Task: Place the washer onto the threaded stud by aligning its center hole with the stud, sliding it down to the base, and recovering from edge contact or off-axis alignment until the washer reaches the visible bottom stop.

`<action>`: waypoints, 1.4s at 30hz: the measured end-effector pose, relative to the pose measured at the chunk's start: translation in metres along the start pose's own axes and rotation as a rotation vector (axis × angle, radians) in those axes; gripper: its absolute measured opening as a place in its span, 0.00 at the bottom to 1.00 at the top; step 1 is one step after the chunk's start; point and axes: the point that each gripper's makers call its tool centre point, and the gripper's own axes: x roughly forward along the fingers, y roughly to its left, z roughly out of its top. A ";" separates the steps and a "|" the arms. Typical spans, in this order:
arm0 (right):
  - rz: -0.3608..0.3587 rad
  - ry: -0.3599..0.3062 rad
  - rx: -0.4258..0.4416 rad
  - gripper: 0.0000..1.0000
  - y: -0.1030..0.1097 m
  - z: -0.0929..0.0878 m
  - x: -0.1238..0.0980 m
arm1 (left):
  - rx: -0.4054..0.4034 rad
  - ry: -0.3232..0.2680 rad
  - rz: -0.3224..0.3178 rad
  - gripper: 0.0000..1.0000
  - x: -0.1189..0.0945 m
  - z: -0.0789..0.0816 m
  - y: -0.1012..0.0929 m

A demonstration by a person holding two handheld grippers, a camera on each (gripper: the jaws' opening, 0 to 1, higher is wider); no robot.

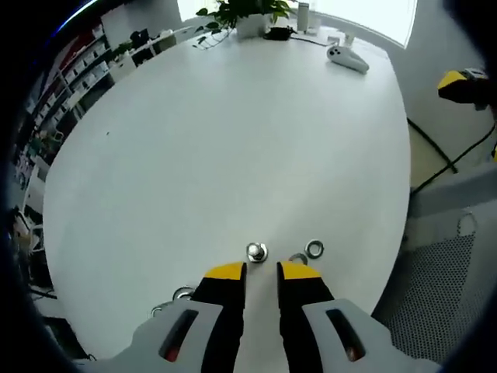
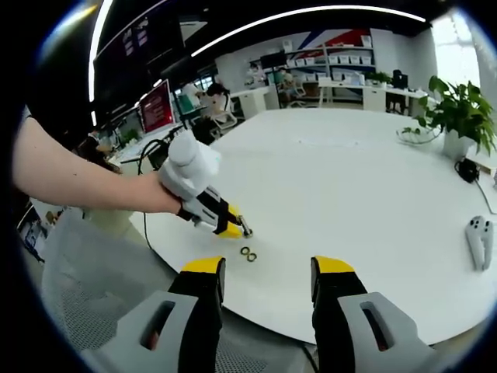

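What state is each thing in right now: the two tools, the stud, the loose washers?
Left tool: jaws narrowly apart, nothing between them, tips just short of the stud.
Right tool: jaws wide apart, empty, held back off the table edge.
Threaded stud: upright on the white table; whether a washer sits on it cannot be told.
Loose washers: lying flat on the table beside the stud.

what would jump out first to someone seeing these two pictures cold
The yellow-tipped left claw stands out, poised just short of the threaded stud near the front edge of the big white table, with loose washers beside it. In the right gripper view, a person's bare arm stretches in from the left holding that claw, while the right claw hangs open at the table's edge.
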 end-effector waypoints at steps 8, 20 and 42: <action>0.002 0.021 -0.015 0.46 0.001 -0.003 0.002 | 0.019 0.016 -0.030 0.14 0.011 -0.006 -0.020; 0.001 0.019 -0.004 0.46 0.000 -0.004 0.001 | 0.079 0.035 -0.054 0.14 0.020 -0.004 -0.031; 0.013 0.026 -0.010 0.46 0.003 -0.005 0.002 | 0.142 0.066 -0.054 0.10 0.020 -0.008 -0.030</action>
